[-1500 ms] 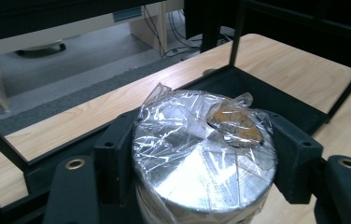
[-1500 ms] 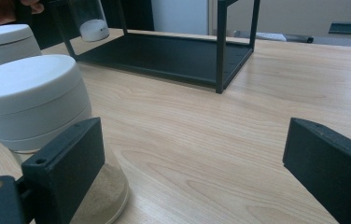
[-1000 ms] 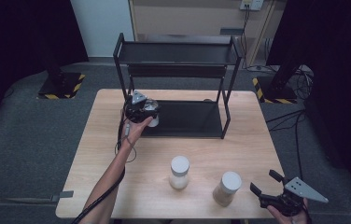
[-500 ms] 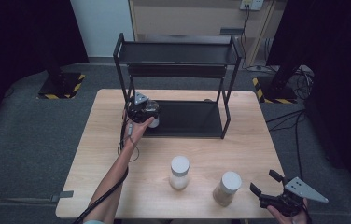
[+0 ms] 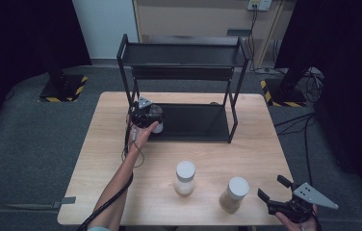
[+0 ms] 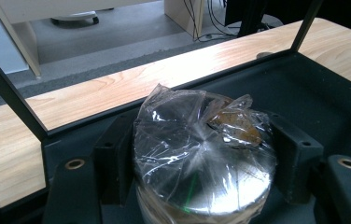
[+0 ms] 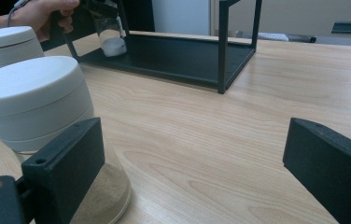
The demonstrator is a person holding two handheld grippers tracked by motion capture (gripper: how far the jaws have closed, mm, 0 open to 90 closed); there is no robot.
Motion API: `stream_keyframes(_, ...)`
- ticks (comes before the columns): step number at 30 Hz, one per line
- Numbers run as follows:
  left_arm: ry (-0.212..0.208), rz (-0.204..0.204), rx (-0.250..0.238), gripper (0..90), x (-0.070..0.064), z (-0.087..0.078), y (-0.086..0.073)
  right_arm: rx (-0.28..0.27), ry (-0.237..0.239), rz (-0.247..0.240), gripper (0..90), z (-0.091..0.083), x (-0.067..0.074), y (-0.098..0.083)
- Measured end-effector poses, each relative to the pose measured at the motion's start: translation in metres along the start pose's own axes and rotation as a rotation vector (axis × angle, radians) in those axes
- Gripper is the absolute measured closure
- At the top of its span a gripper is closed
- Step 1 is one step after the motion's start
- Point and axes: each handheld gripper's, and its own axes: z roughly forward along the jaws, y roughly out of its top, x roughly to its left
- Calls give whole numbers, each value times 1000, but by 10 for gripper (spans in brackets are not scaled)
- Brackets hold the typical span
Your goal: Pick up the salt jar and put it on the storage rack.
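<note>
Two jaws of the left gripper (image 5: 146, 114) are clenched on a foil-wrapped, silver-lidded clear jar (image 6: 204, 161), at approx. 9 o'clock on the black metal rack's bottom shelf (image 5: 193, 122). Right gripper (image 5: 276, 195), jaws released, rests at 5 o'clock on the table (image 5: 246, 149), beside a white-lidded sand jar (image 5: 233, 194).

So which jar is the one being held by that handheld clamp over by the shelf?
Find the black metal two-tier rack at the table's far side. At the left end of its bottom shelf, the left gripper clamps a clear jar with white powder in the bottom. Unlike the two white-lidded jars nearer the person, its top is shiny and plastic-wrapped.
</note>
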Motion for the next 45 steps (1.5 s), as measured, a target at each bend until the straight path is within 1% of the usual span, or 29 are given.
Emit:
stream_keyframes(3, 4, 3, 2, 332, 0, 0, -1, -1, 0, 0, 56, 0, 0, 0)
stream_keyframes(4, 2, -4, -6, 332, 0, 1, -3, 0, 1, 0, 56, 0, 0, 0)
stream_keyframes(8, 1, -6, -10, 330, 0, 1, -4, 0, 1, -2, 55, 0, 0, 0)
stream_keyframes(10, 3, 7, -16, 329, -2, 1, -6, 0, 1, -2, 55, 0, 0, 0)
stream_keyframes(12, -2, -1, -25, 323, -1, 1, -8, -1, 2, -4, 55, 0, 0, 0)
stream_keyframes(13, -9, -17, -33, 314, 1, 1, -9, -1, 2, -6, 55, 0, 0, 0)
stream_keyframes(15, -9, -20, -37, 291, 1, 1, -9, -1, 3, -8, 55, 0, 0, 0)
stream_keyframes(18, 1, -19, -38, 240, -1, -1, -6, 0, 0, -6, 52, 0, 1, 0)
stream_keyframes(22, 1, -19, -56, 162, -2, -3, -5, 0, -8, -5, 45, 0, 2, 0)
stream_keyframes(25, 1, -22, -62, 125, -3, -5, -3, 0, -8, -3, 44, 0, 2, 1)
stream_keyframes(28, -4, -20, -68, 108, -3, -8, 0, 1, -6, -3, 44, -1, 2, 1)
stream_keyframes(30, -6, -20, -82, 95, -4, -11, 1, 0, -6, -5, 45, -1, 2, 1)
stream_keyframes(31, -11, -15, -84, 93, -3, -13, 3, 0, -6, -5, 44, 0, 2, 1)
stream_keyframes(32, -17, -18, -88, 93, -4, -14, 5, 1, -5, -4, 45, 0, 2, 1)
stream_keyframes(33, -18, -9, -82, 88, -3, -16, 8, 1, -5, -5, 45, 0, 2, 1)
stream_keyframes(36, -17, 0, -95, 79, -5, -21, 11, 1, -5, -5, 47, 0, 3, 1)
stream_keyframes(45, -43, 17, -93, 51, -5, -38, 21, 1, -1, -11, 46, 0, 3, 1)
